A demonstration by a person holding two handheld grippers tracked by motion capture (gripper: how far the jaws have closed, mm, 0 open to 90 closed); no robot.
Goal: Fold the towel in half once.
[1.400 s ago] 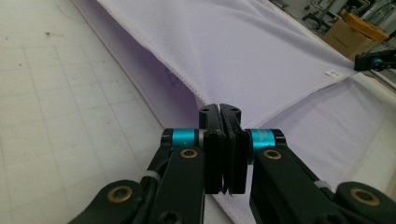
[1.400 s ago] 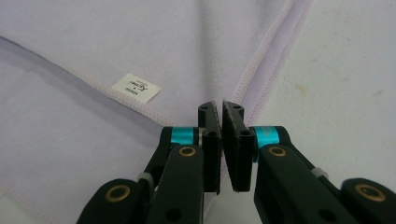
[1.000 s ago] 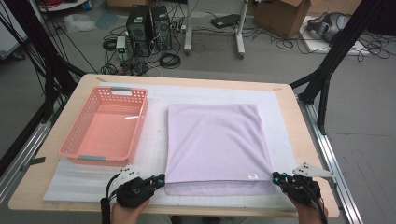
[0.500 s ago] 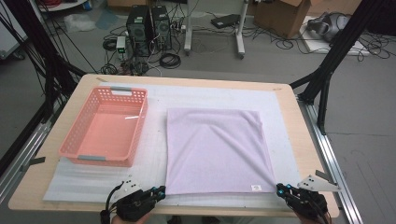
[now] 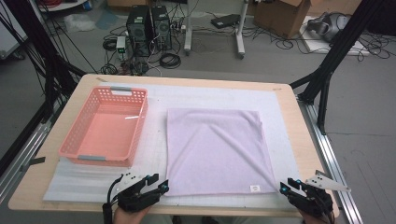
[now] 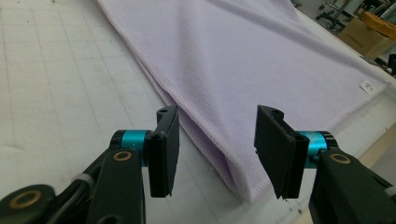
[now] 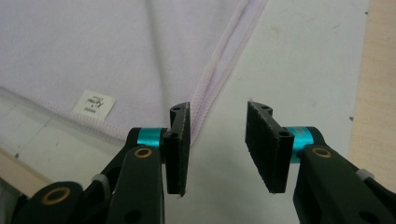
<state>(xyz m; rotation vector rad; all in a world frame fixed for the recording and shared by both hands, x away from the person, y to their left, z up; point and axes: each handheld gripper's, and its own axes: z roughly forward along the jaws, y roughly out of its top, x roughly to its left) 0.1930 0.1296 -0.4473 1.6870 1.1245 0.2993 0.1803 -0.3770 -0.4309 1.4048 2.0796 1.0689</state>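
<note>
Having just opened off the towel's near corners, the left hand-held gripper (image 5: 161,186) and right hand-held gripper (image 5: 286,186) stood with jaws apart at seven and five o'clock of the lavender towel (image 5: 217,149), folded flat on the worktop (image 5: 299,126), release apparently done, and the next fold would likely call for fresh pinches on its edges beside the pink basket (image 5: 105,128) at ten o'clock.

— Could you read that little tag (image 7: 94,106) on the towel (image 5: 217,149)?
— No, the print was too small.
— And the hands?
— Cut off at the bottom edge, behind the left gripper (image 5: 161,185) and right gripper (image 5: 288,185).
</note>
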